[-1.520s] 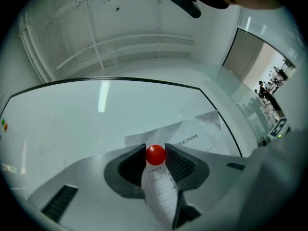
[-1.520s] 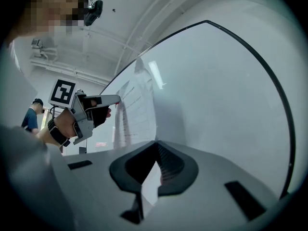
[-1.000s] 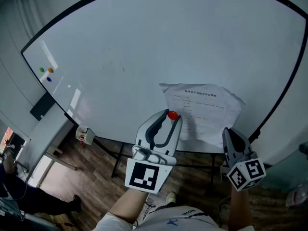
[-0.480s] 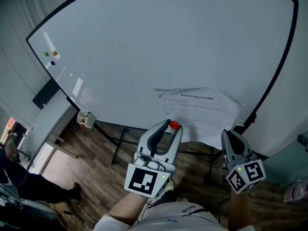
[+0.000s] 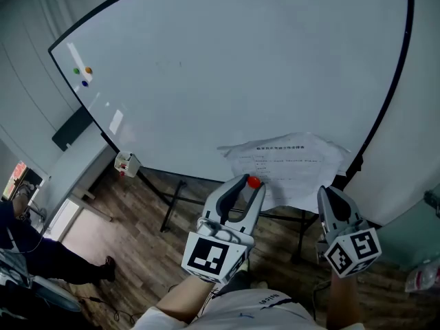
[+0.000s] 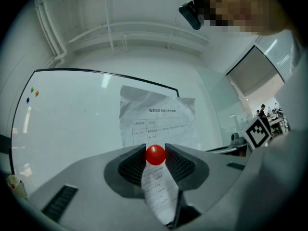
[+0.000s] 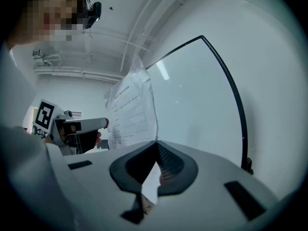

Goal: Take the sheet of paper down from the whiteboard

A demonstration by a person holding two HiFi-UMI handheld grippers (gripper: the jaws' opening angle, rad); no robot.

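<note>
The whiteboard [image 5: 227, 67] fills most of the head view: a glossy white surface in a thin black frame, its upper edges cut off by the picture. Below it runs a brown wood-plank floor [image 5: 137, 239].

The sheet of paper [image 5: 295, 160] lies against the board's lower right part. It is white, creased and crumpled, printed with lines of small text too fine to read.

The left claw [image 5: 249, 184], grey plastic with ribbed dark pads, pinches a smooth round red magnet [image 6: 155, 155] between its tips, over the sheet's lower edge. Whether the magnet touches the board cannot be told. More of the sheet shows through the gap beneath the magnet.

The right claw [image 7: 156, 143] is pressed together on the sheet's lower right edge, a white strip of paper showing between its pads.

Three small coloured dots [image 5: 83, 75], green, orange and blue, sit near the board's upper left corner.
</note>
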